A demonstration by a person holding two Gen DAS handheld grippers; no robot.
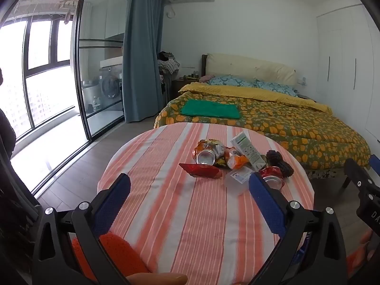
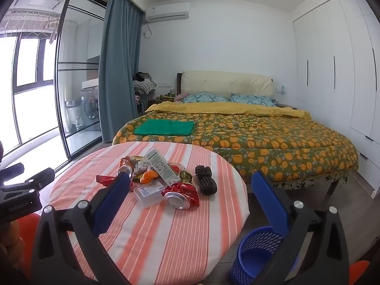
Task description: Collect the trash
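A pile of trash lies on the striped table: a crushed red can, a second crushed can, a clear plastic box, a white-green carton, a red wrapper, an orange wrapper and a dark knotted object. My left gripper is open and empty, short of the pile. My right gripper is open and empty above the table's right side. A blue mesh bin stands on the floor right of the table.
A bed with a floral quilt and a green towel stands behind the table. Glass sliding doors are to the left, white wardrobes to the right. The right gripper's body shows at the left view's right edge.
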